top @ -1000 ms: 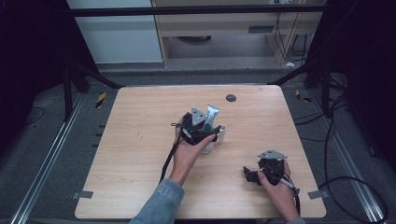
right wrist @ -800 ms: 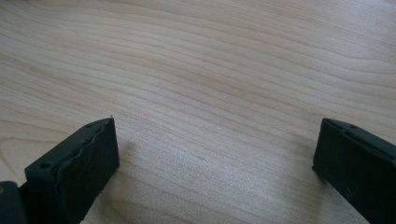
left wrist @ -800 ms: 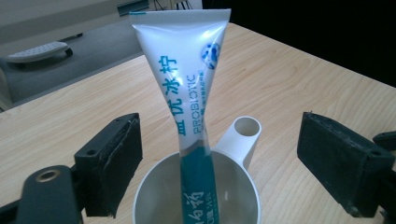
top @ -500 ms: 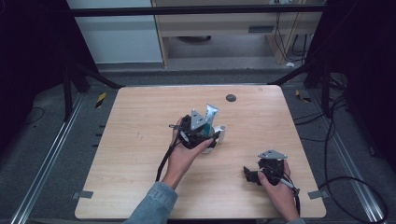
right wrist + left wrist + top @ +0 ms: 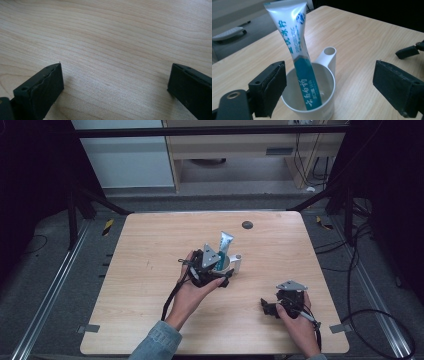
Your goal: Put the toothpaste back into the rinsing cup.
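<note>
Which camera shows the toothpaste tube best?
The left gripper view: the toothpaste tube stands close up, leaning in the white cup, its printing visible. The high view shows the tube small and far off, poking above the left gripper. The right gripper view looks at bare table.

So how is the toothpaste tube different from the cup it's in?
The toothpaste tube is tall, flat and blue and silver with writing; the cup is short, round and plain white. The tube leans tilted, while the cup stands upright on the table. The cup has a handle; the tube has none.
</note>
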Demonstrator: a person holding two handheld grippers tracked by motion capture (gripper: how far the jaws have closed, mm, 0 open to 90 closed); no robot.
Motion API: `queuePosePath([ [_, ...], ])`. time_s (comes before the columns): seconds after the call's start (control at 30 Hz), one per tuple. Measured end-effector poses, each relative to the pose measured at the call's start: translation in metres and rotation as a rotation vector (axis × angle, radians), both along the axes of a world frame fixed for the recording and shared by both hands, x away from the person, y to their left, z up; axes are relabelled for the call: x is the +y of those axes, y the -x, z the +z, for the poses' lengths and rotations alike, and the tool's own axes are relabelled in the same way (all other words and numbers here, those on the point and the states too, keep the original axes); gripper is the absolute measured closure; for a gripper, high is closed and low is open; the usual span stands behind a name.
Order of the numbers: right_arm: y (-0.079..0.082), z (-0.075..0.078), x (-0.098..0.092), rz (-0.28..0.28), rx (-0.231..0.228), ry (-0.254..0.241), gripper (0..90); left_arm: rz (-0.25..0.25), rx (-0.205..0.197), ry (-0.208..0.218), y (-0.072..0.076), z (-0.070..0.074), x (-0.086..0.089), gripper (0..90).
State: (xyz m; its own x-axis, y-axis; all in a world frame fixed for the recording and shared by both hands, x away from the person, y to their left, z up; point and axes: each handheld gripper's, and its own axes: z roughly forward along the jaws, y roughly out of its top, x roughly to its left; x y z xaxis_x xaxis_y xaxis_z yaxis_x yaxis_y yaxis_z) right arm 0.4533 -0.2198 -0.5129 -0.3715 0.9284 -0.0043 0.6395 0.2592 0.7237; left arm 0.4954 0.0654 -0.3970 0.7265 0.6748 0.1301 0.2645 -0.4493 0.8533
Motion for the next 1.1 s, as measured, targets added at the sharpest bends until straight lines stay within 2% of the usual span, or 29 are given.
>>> queuePosePath([
  [0.2, 0.000, 0.000, 0.000, 0.000, 0.000, -0.001, 0.4, -0.023, 0.022, 0.007, 0.011, -0.002, 0.007, 9.8],
  [0.57, 0.000, 0.000, 0.000, 0.000, 0.000, 0.000, 0.4, -0.020, 0.058, -0.024, 0.021, -0.009, 0.034, 7.9],
  [0.83, 0.000, 0.000, 0.000, 0.000, 0.000, -0.001, 0.4, 0.024, 0.085, -0.029, 0.021, -0.021, 0.061, 7.4],
  [1.1, 0.000, 0.000, 0.000, 0.000, 0.000, 0.000, 0.4, 0.085, 0.122, -0.051, 0.016, -0.036, 0.095, 5.9],
])
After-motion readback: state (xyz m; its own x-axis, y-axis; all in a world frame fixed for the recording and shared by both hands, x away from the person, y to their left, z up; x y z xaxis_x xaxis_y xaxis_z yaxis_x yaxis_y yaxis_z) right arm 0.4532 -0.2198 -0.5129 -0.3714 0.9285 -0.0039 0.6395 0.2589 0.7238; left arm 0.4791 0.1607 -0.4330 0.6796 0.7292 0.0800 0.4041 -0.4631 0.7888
